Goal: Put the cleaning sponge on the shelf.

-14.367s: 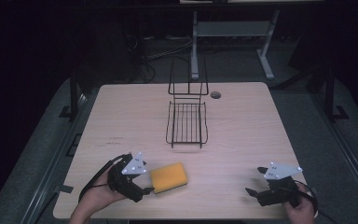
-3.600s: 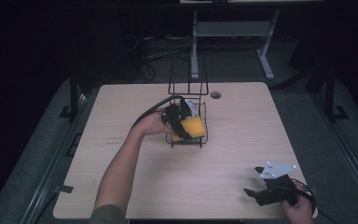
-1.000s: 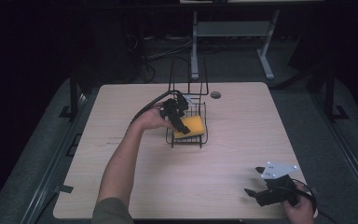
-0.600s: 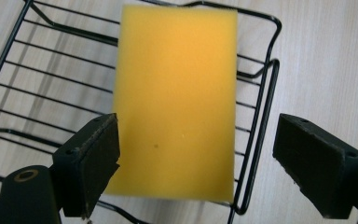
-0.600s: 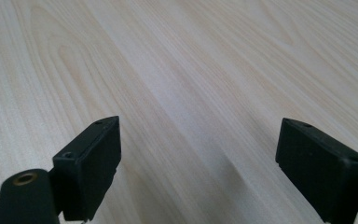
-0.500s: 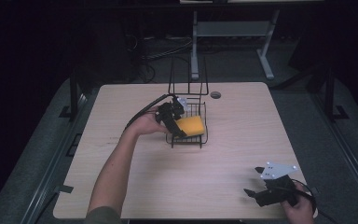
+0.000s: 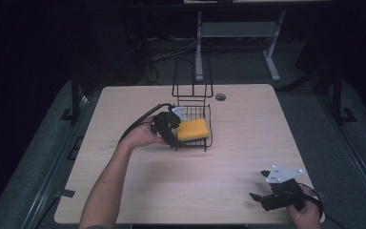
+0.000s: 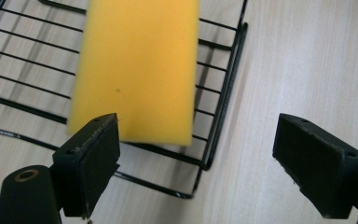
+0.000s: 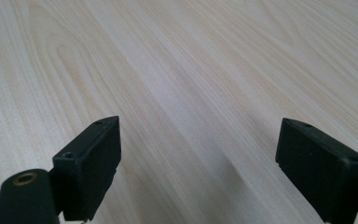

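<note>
left gripper (image 8: 196,154) has let go, jaws wide and backing off the sponge (image 8: 135,70), which now lies flat in the rack (image 7: 205,143), so placement looks done; right gripper (image 7: 267,191) idles, jaws wide.

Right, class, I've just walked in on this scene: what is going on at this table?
A person is working at a light wooden table with a hand-held gripper in each hand. The left gripper is open and hovers at the near edge of a black wire basket, where a yellow rectangular sponge lies on the wire floor, free of the fingers. The right gripper is open too, resting low over bare table near the front right corner, holding nothing.
</note>
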